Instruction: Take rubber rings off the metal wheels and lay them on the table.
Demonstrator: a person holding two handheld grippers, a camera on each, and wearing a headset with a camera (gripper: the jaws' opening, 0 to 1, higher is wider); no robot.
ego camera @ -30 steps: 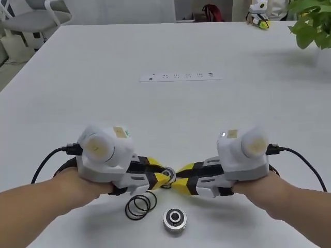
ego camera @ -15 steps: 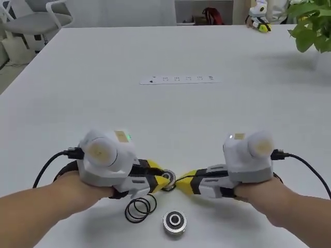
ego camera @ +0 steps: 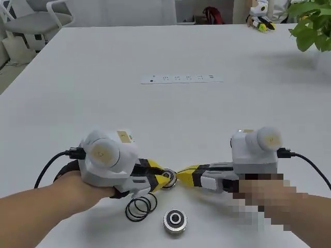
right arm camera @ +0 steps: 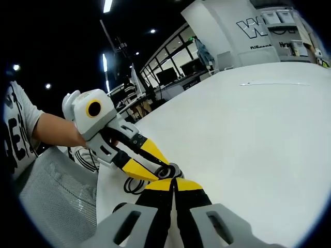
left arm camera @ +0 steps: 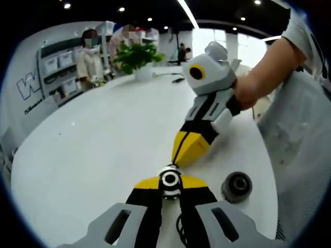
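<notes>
1. Moved since a second ago: right gripper point(ego camera: 181, 173). Its white body sits farther toward the right edge of the head view and lower, and its yellow tips remain beside the held wheel point(ego camera: 168, 177). The left gripper point(ego camera: 164, 179), the rubber rings point(ego camera: 139, 206) and the loose wheel point(ego camera: 175, 219) are about where they were.
2. Left gripper, lower left of centre in the head view: jaws clamped on the held wheel. The left gripper view has that wheel point(left arm camera: 170, 179) pinched between the yellow tips of this gripper point(left arm camera: 170, 184), lower centre of the frame.
3. Right gripper, lower right of centre in the head view: jaws pressed together, tips against the held wheel. The right gripper view point(right arm camera: 174, 182) has only a thin seam between them. Whether a ring is pinched in that seam cannot be told.
4. Right gripper as seen in the left gripper view point(left arm camera: 175, 163): comes down from the upper right, its tip touching the top of the held wheel.
5. Left gripper as seen in the right gripper view point(right arm camera: 163, 173): enters from the left, carrying the held wheel point(right arm camera: 169, 170).
6. Rubber rings: black, several overlapping, flat on the table point(ego camera: 155, 119) just below the left gripper, left of the loose wheel.
7. Loose wheel: metal, lying flat at bottom centre of the head view, apart from both grippers. It sits lower right in the left gripper view point(left arm camera: 237, 186).
8. Power strip point(ego camera: 181, 79): white, upper centre of the head view, well apart from the work.
9. Plant point(ego camera: 310, 26): green leaves, upper right corner of the head view.
</notes>
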